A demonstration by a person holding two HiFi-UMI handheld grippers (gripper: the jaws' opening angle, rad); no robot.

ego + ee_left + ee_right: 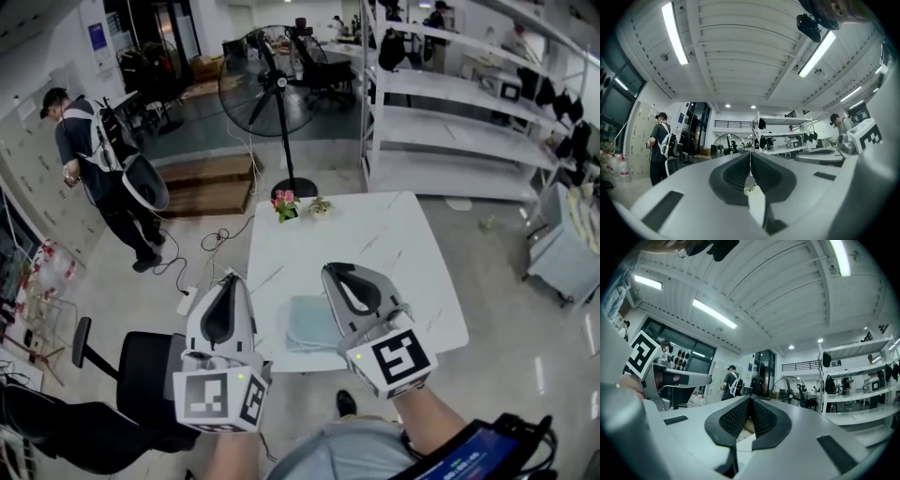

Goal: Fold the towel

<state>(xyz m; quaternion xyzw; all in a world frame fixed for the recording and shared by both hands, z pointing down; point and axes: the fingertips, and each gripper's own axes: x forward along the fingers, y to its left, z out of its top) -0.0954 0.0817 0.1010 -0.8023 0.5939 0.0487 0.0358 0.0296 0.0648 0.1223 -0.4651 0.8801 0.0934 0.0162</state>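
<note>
Holds the left gripper [232, 277] and right gripper [332, 270] level, both pairs of jaws pressed together on nothing, high above the folded pale-blue cloth towel [305, 323] at the near edge of the white marble-patterned table [375, 234], below and between them, likely nearer the right.

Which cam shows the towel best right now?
Head view: the towel lies folded on the white table near its front edge, with its right side hidden behind the right tongs. Both gripper views look out at the room and ceiling; no towel shows in either.
</note>
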